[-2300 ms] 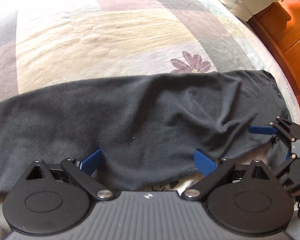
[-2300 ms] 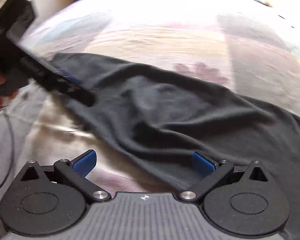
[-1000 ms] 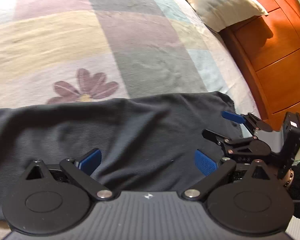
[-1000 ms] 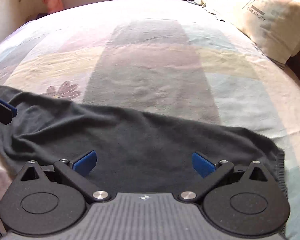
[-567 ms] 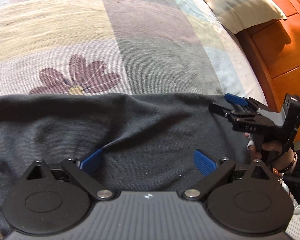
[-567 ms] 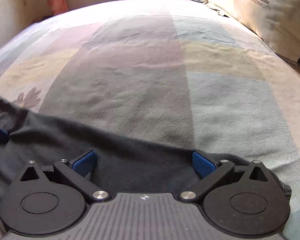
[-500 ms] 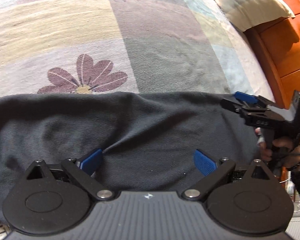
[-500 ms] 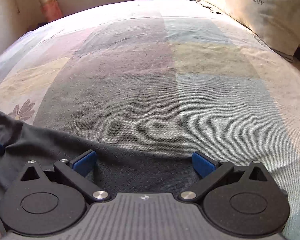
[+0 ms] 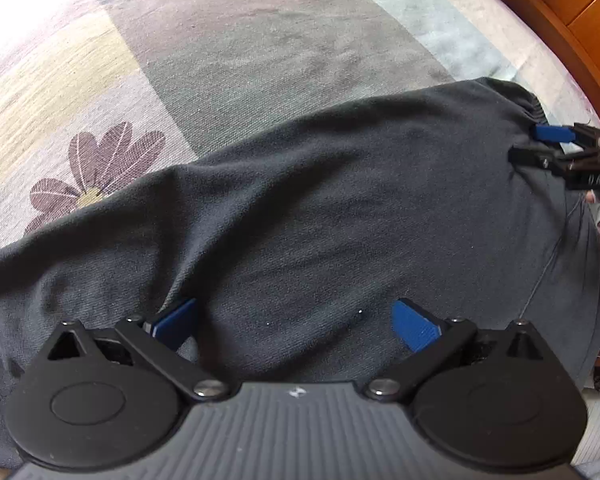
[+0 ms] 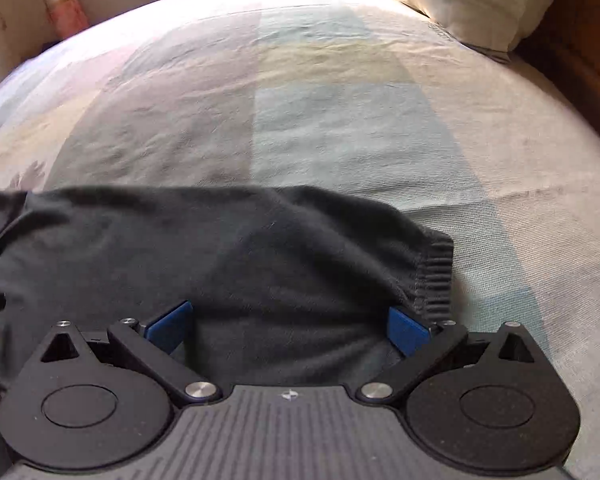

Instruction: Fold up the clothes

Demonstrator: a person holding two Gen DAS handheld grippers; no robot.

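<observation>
sweater (image 9: 320, 208) dark knit, soft, limp, light; lies across patchwork bedspread (image 9: 260, 40), ribbed hem (image 10: 436, 276) at 3 o'clock end. left gripper (image 9: 294, 318) and right gripper (image 10: 288, 328) both spread apart over cloth, nothing pinched. best hold: firmer hem corners, likely less slip.

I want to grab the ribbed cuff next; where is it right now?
In the right wrist view the cuff lies on the bedspread at the garment's right end, just beyond the right gripper's right finger.
</observation>
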